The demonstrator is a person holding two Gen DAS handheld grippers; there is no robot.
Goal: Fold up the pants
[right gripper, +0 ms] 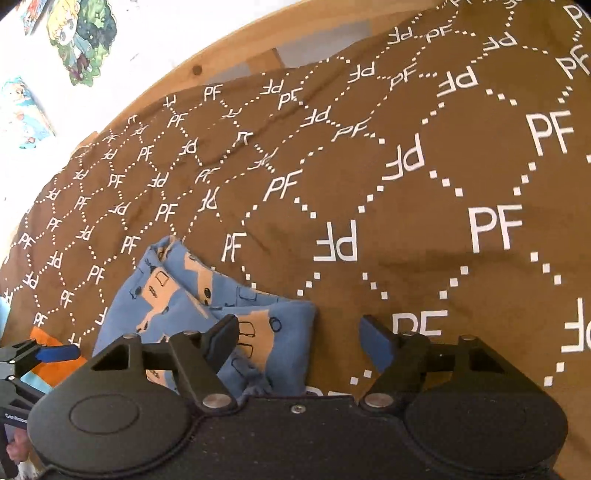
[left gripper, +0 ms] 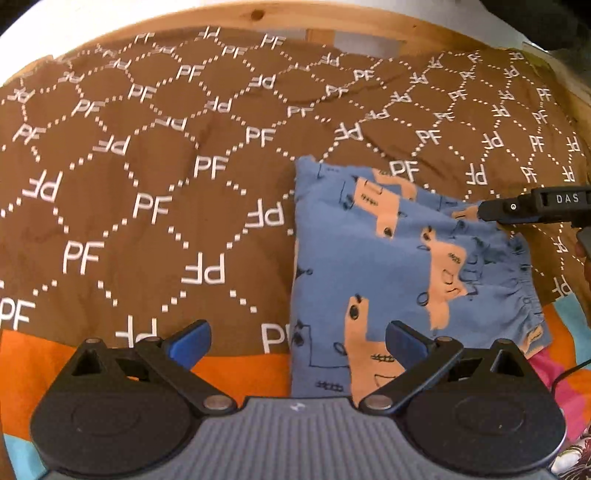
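Observation:
The pants [left gripper: 369,258] are blue with a peach print and lie folded in a thick rectangle on the brown cover, with the gathered waistband [left gripper: 517,295] at the right. My left gripper [left gripper: 297,341] is open at the near edge of the fold; its right finger [left gripper: 406,343] hangs over the cloth and its left finger over the cover. In the right wrist view the pants [right gripper: 166,295] lie at lower left. My right gripper [right gripper: 299,336] is open, and a folded corner of the pants reaches in between the jaws. One black finger of the right gripper [left gripper: 517,208] shows at the pants' far right corner.
A brown cover [left gripper: 147,166] printed with white PF letters spreads over the bed. A wooden frame [left gripper: 258,14] runs along the far side against a white wall with stickers [right gripper: 81,40]. An orange, teal and pink blanket [left gripper: 29,369] lies at the near edge. A thin black cable [left gripper: 565,373] hangs at the right.

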